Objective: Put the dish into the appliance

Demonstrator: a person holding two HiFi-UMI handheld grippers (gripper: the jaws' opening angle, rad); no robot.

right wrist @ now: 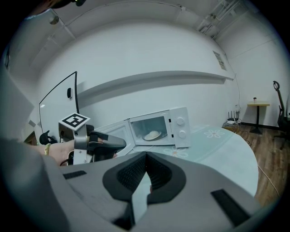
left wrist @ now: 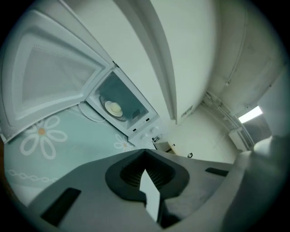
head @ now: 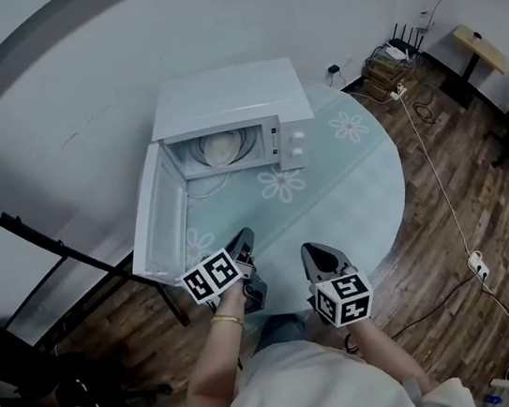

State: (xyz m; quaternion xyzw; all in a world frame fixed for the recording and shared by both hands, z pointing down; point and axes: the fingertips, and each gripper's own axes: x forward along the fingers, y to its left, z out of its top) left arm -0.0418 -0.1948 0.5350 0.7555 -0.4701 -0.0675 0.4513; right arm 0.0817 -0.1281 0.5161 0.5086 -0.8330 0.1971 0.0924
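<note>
A person stands at a round table covered in pale green cloth with white flower prints, a two-jaw gripper in each hand, both held over its near edge. Far to the left of the left jaws, the white hinged door of the appliance is swung wide open, its inner face turned toward the tabletop. The left gripper, carrying a cube with black-and-white square markers, has its jaws pressed together with nothing between them, which its own view confirms at the tips. The white box-shaped microwave oven sits ahead of both pairs of jaws and well apart from them. The white round dish rests inside its open cavity, touched by neither gripper. In the left gripper view the dish shows above and to the left of the closed tips. In the right gripper view it lies almost straight beyond the tips. The right gripper hangs near the left one, on its right, and its jaws are also closed on nothing. From that view the left gripper appears to the left of the right jaws, pointing toward the open door.
</note>
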